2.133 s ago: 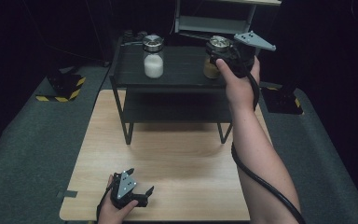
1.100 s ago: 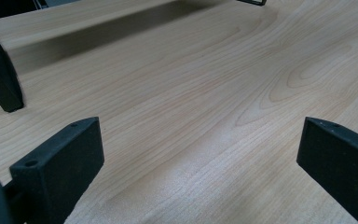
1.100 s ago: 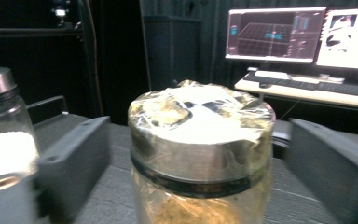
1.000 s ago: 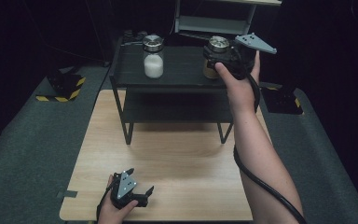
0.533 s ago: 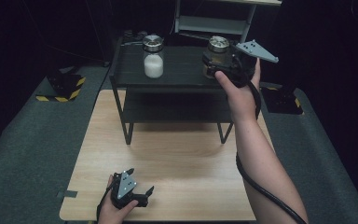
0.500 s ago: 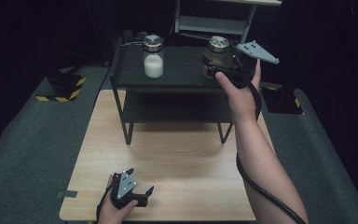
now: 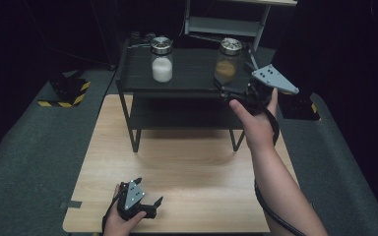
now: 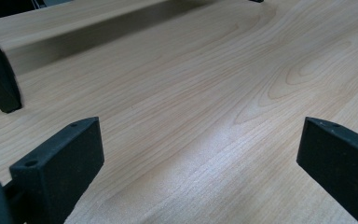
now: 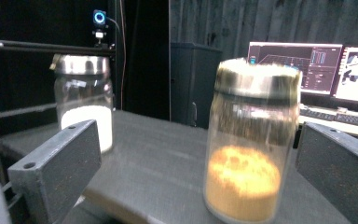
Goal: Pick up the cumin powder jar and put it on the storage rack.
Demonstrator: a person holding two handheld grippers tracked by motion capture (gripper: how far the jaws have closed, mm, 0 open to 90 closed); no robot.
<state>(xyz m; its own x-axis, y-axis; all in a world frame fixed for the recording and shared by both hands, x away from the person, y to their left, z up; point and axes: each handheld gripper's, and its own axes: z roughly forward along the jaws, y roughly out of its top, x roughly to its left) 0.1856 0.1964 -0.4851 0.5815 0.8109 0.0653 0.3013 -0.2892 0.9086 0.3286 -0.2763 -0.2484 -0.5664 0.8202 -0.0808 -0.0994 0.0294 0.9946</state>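
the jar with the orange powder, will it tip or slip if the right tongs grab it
The jar with orange powder looks like smooth glass, so probably slippery and breakable. It is only about a third full, so likely light and bottom-heavy; standing tall on the black shelf, a push near its metal lid might tip it.

**Bright table, dark room**

Overhead light falls on the table (image 7: 177, 162), its surroundings near black. The shelf (image 7: 187, 69) casts a soft shadow beneath. The table shows pale sheen in the left gripper view. The amber jar (image 9: 249, 140) is motion-blurred; monitors (image 9: 326, 70) glow, unfocused.
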